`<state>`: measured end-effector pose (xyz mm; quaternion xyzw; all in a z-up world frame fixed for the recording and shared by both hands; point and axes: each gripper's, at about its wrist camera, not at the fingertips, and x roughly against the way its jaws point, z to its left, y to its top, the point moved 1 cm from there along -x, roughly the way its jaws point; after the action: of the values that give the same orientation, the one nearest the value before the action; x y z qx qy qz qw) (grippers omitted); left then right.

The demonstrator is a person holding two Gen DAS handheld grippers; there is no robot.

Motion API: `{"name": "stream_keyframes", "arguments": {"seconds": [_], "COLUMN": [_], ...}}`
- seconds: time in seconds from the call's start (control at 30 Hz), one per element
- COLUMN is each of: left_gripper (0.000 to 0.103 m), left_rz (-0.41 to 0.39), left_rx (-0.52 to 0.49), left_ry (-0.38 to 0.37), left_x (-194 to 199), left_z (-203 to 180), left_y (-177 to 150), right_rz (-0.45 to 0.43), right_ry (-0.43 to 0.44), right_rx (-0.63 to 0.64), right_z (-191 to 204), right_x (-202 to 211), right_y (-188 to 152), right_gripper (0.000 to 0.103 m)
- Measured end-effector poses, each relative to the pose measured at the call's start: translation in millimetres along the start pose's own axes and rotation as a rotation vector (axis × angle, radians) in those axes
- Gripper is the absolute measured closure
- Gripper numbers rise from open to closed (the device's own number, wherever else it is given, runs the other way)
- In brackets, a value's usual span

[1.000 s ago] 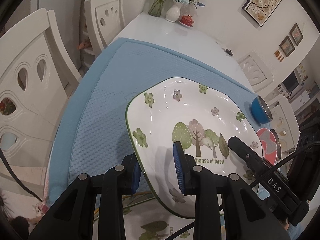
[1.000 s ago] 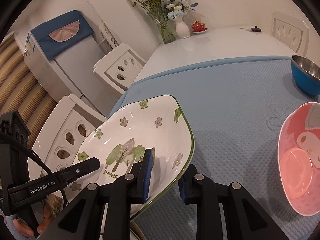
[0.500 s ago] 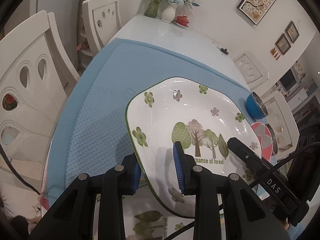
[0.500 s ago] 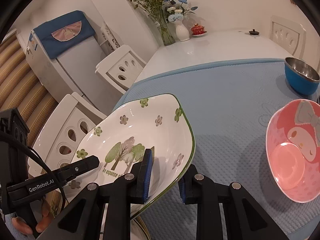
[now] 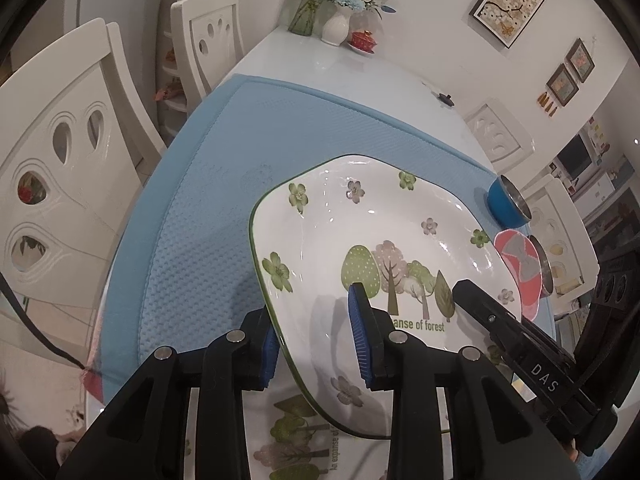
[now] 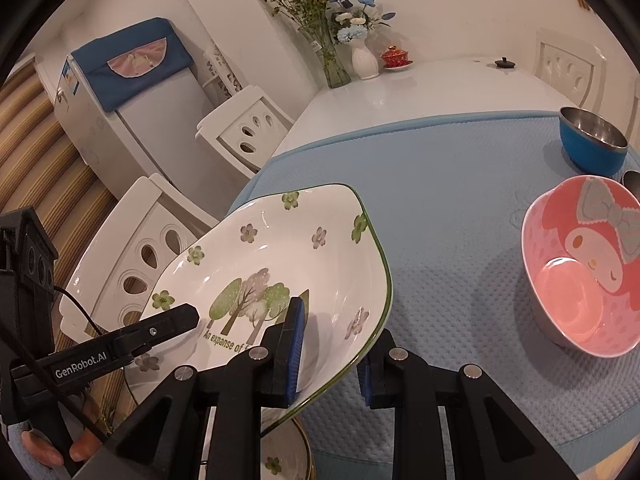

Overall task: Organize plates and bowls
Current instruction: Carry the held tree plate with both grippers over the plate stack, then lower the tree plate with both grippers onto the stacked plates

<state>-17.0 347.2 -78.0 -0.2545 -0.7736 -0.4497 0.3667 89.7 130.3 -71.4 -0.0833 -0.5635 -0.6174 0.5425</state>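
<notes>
A: Two claws shared one load. Left claw [image 5: 316,340] pinched the near-left rim of the forest-print plate [image 5: 360,240], one pad under the rim, one on the glazed face. Right claw [image 6: 330,354] was clamped on the opposite rim in the same way.

B: Plate's position?

A: Held clear of the blue mat [image 6: 440,184], tilted, at lower centre of both views. Directly below it, at the bottom edge of the frame, lay a second plate [image 5: 296,440] with the same tree print.

B: Step in hand, then?

A: Judged as transport: one plate lifted off or being carried to its twin. Which of the two, I could not tell from these views.

B: Bowls?

A: Untouched. Pink cartoon bowl [image 6: 584,264] sat at the right of the right-wrist view, blue steel-lined bowl [image 6: 592,140] beyond it, upper right.

B: Next move?

A: Both claws needed to travel together and keep the plate level; uneven motion risked twisting it out of either pinch. Release only once it was seated.
</notes>
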Motion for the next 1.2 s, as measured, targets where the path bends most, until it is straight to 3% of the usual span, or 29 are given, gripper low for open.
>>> {"name": "stream_keyframes", "arguments": {"seconds": [1.2], "left_gripper": [0.076], "left_rz": [0.016], "left_rx": [-0.064], "left_ry": [-0.022], "left_x": [26], "left_z": [-1], "left_y": [-28], "right_rz": [-0.010], "right_ry": [-0.027], "right_rx": [-0.040], "right_z": [10], "right_x": [34], "right_y": [-33], "right_gripper": [0.081]}}
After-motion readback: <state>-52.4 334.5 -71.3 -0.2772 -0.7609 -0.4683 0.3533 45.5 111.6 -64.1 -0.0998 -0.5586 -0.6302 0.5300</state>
